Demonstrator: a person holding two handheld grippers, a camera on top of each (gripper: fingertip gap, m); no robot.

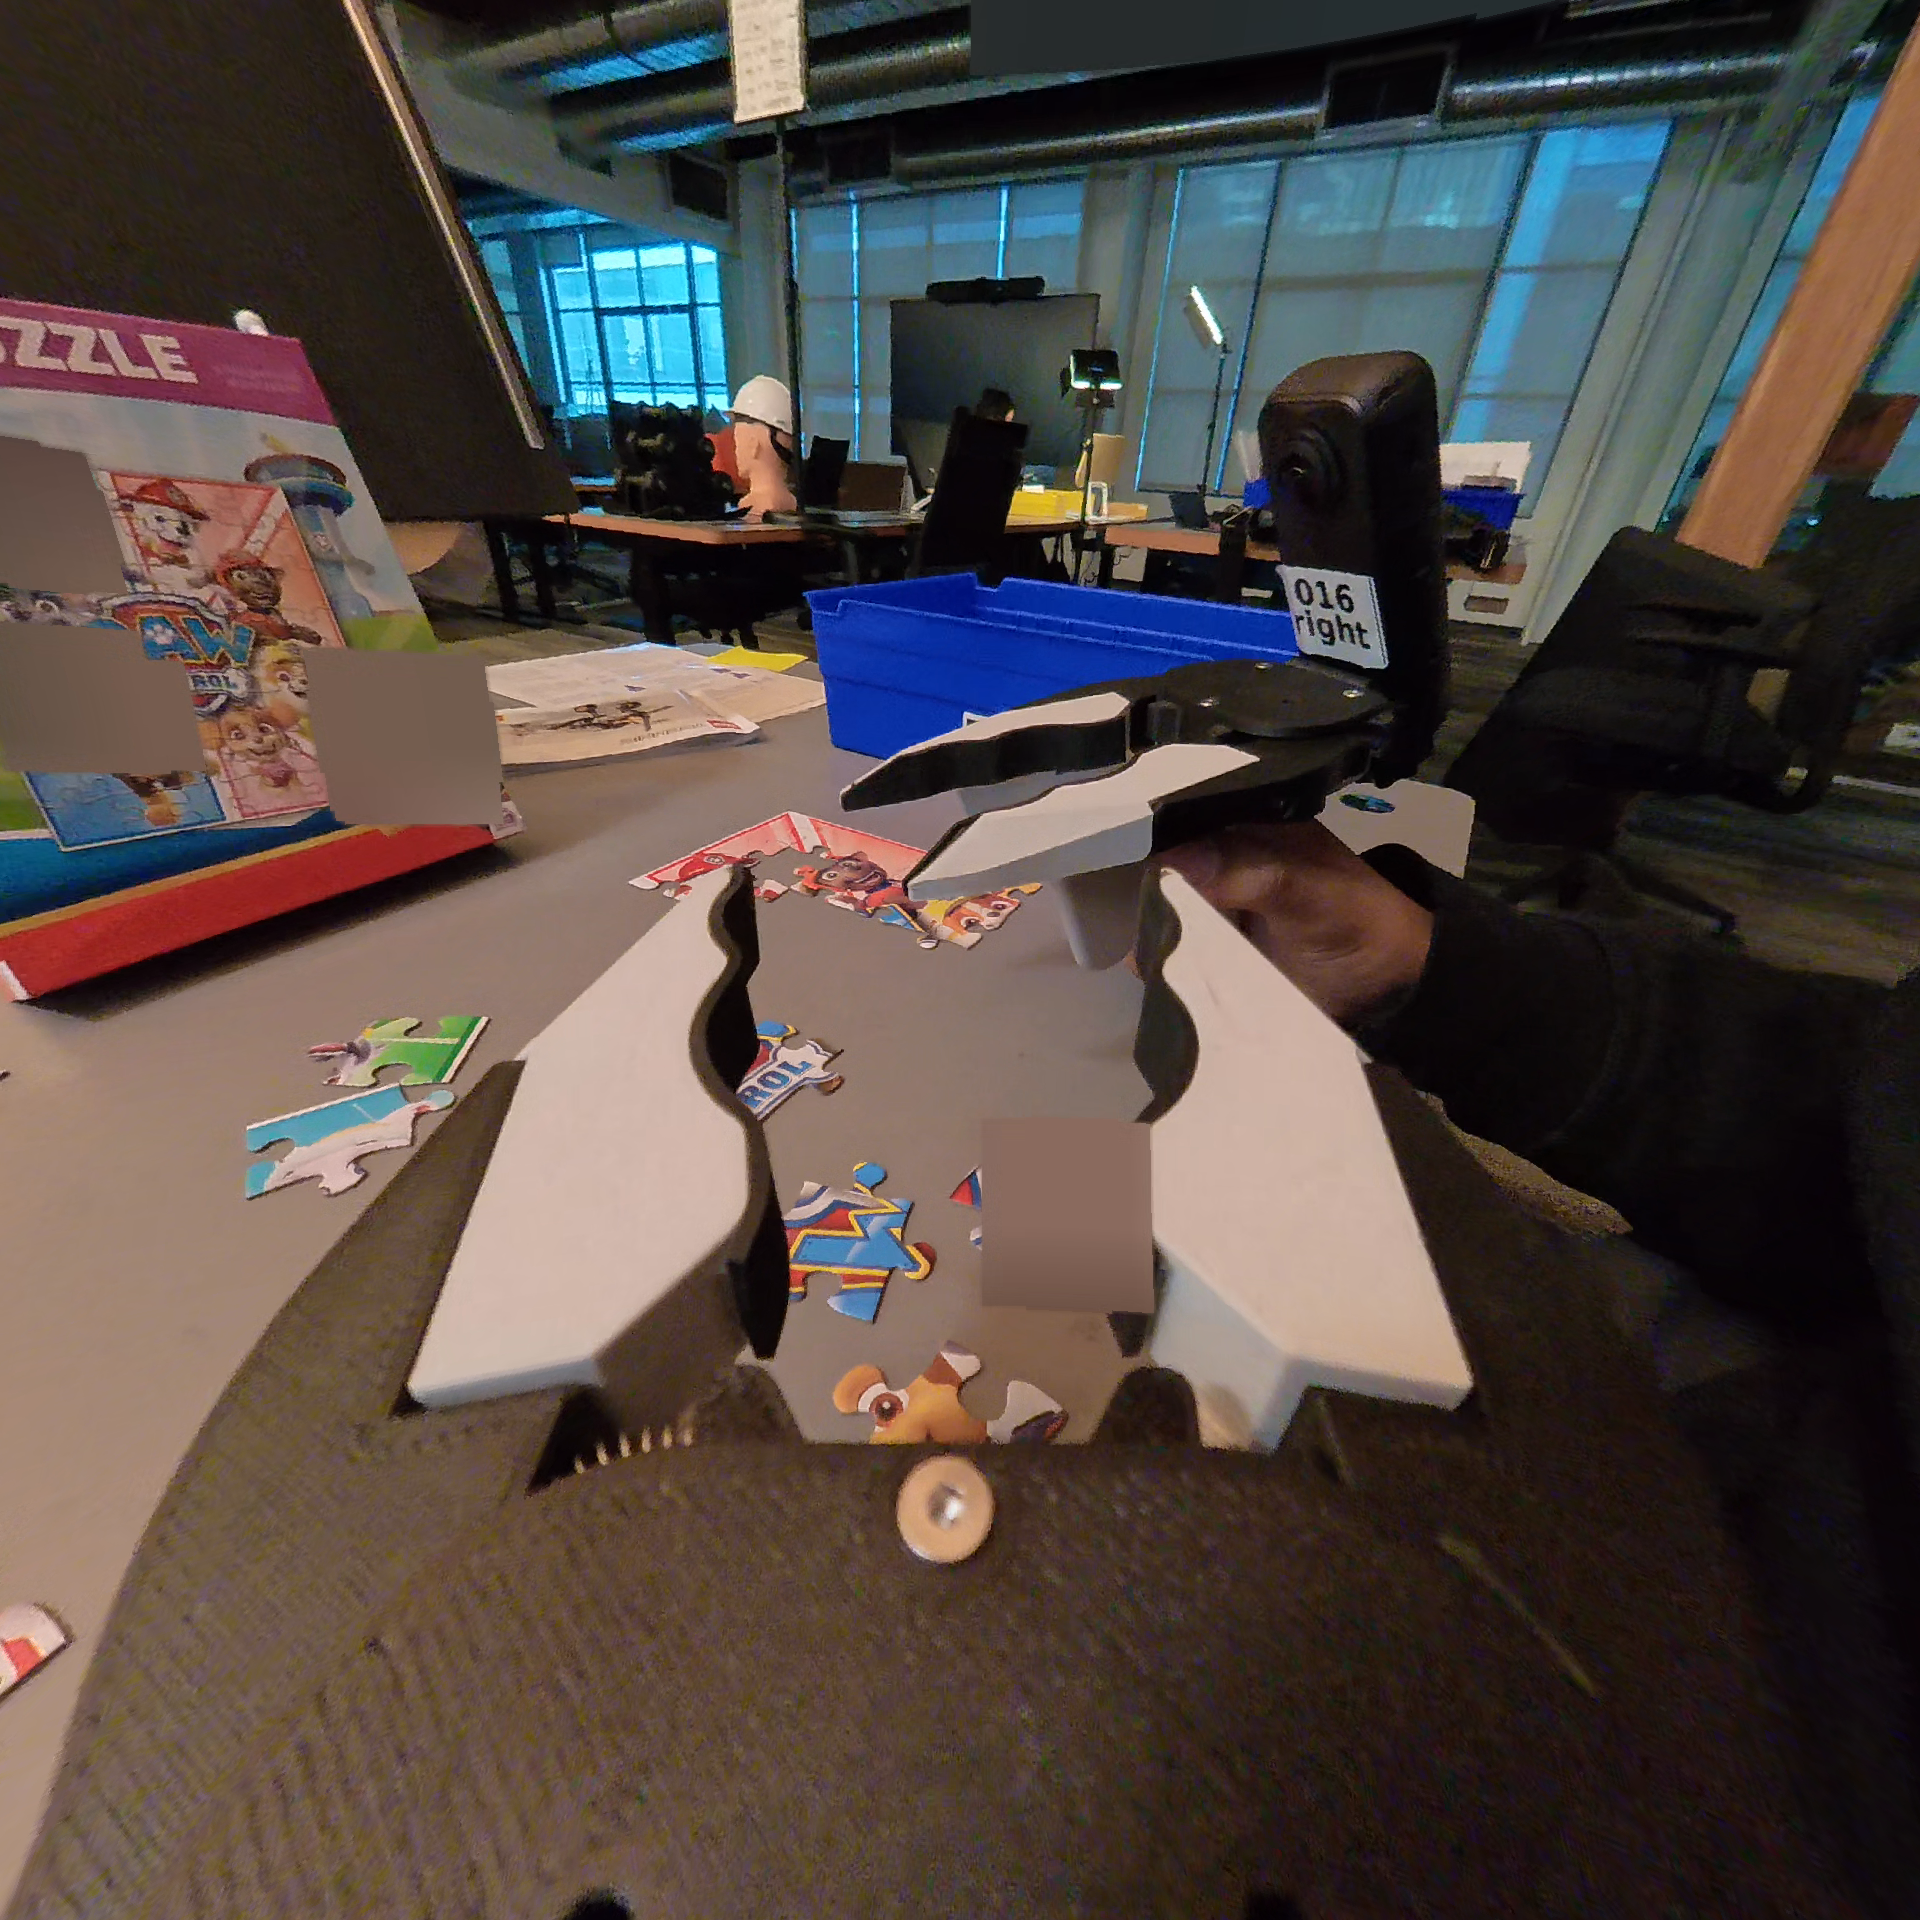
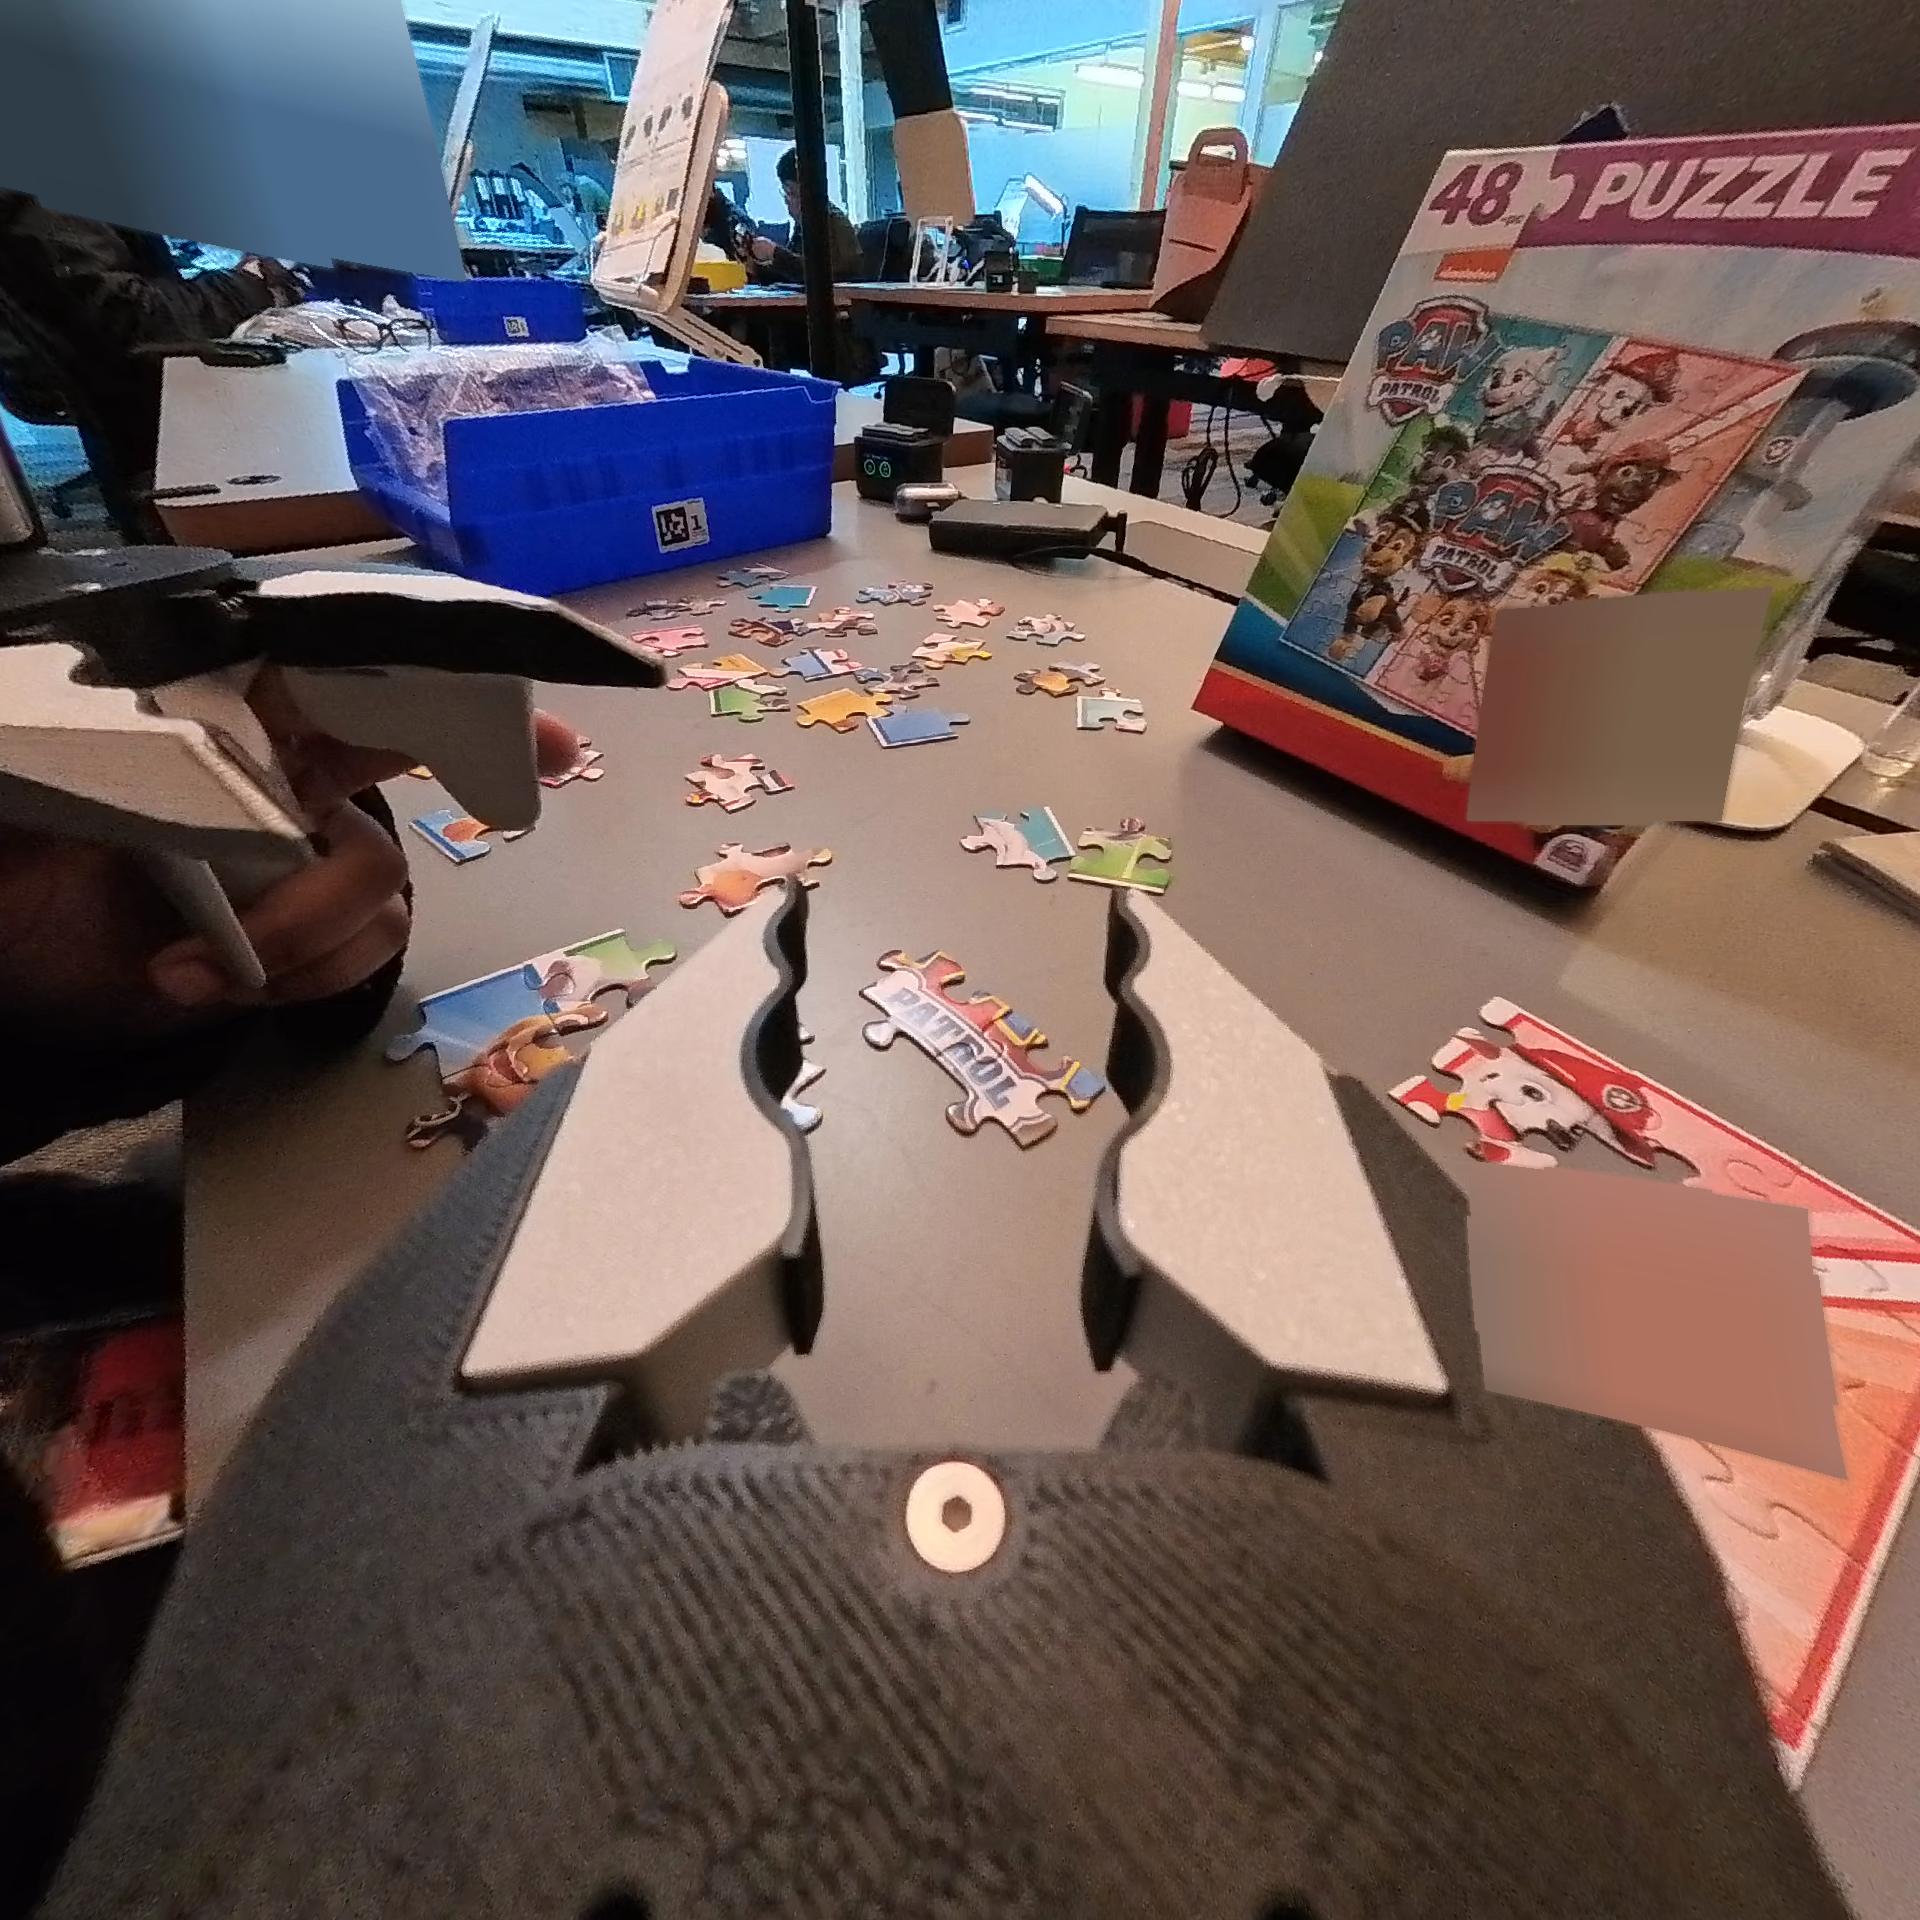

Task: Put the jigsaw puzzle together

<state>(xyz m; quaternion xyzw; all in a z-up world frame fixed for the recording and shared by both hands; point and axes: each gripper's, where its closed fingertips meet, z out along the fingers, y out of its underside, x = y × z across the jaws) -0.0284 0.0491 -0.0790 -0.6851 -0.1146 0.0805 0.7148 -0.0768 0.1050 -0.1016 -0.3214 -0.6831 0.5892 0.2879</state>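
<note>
My left gripper is open over the grey table. Loose puzzle pieces lie on the table between its fingers: a lettered blue and white piece, a blue and red piece and a dog piece. No pad touches them. My right gripper is open too. A joined strip of lettered pieces lies flat on the table between its fingers, apart from both pads. The left wrist view shows the right gripper hovering over a joined red puzzle section, with nothing in it.
A puzzle box stands propped at the left, and shows in the right wrist view. A blue bin stands at the back. Several loose pieces are scattered ahead. Papers and black devices lie farther off.
</note>
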